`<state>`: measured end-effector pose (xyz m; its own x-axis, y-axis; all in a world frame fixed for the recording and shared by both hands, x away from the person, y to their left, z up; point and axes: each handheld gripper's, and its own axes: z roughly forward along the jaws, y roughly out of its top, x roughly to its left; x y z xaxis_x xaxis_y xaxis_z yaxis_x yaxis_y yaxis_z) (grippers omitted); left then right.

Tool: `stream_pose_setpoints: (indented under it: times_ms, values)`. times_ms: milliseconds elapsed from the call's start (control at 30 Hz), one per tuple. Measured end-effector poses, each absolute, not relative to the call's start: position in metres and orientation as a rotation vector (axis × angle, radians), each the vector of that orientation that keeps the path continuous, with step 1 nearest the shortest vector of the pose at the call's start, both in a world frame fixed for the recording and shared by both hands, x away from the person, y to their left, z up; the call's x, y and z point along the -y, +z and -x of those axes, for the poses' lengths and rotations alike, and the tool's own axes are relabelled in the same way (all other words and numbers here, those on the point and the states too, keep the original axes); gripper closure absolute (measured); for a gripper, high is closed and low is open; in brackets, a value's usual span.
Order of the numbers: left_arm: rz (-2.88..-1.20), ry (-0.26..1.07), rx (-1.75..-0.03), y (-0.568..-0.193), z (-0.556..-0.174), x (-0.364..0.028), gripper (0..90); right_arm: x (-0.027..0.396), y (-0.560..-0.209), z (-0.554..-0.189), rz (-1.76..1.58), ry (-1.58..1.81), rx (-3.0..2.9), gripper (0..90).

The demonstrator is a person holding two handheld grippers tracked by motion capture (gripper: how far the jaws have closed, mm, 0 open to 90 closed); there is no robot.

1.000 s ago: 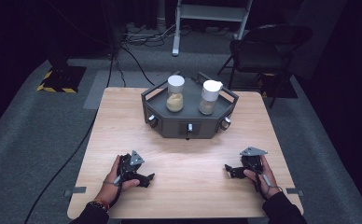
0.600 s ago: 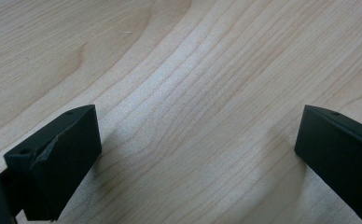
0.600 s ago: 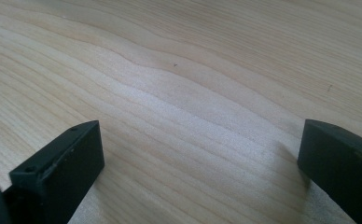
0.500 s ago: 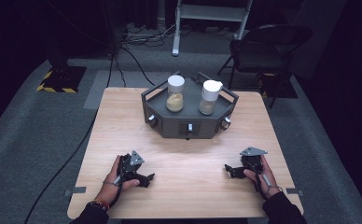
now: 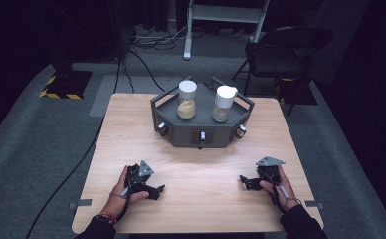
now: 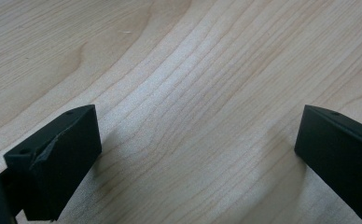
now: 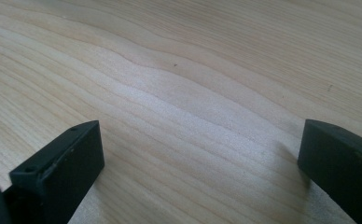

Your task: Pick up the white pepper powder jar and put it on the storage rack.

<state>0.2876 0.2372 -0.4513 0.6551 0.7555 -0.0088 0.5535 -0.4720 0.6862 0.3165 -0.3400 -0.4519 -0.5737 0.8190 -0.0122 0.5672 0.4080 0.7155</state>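
A dark six-sided tray [image 5: 201, 134] stood at the far middle of the wooden desk [image 5: 201, 209] and served as the landmark for all positions. On the tray stood two jars with white lids: the left jar [image 5: 187, 100], partly filled with a yellowish powder, and just beside it, to its right and apart from it, the right jar [image 5: 223, 103], with a paler filling. Both jars were upright. Three small knobs showed on the tray's near walls. The left gripper [image 5: 153, 191] rested on the desk nearer the person than the tray and to the tray's left, well apart from it, held in the person's left hand [image 5: 123, 191]. The right gripper [image 5: 244, 182] rested nearer the person than the tray and to the tray's right, likewise well apart from it, held in the right hand [image 5: 276, 186]. In the left gripper view the jaws stood wide apart, released, with bare wood grain between them; the right gripper view showed the same spread, with nothing grasped. Beyond the tray, off the desk, stood a dark folding chair [image 5: 280, 52] on the grey floor.
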Motion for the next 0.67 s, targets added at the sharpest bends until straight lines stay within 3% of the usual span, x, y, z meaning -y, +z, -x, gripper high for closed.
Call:
stream_pose_setpoints:
  times_ms: [667]
  values:
    - [-2.202,0.385,-1.005,-0.4513,-0.2885,-0.2377,0.0,0.3400,-0.4519,-0.3166,-1.194,0.964,-2.308,0.0]
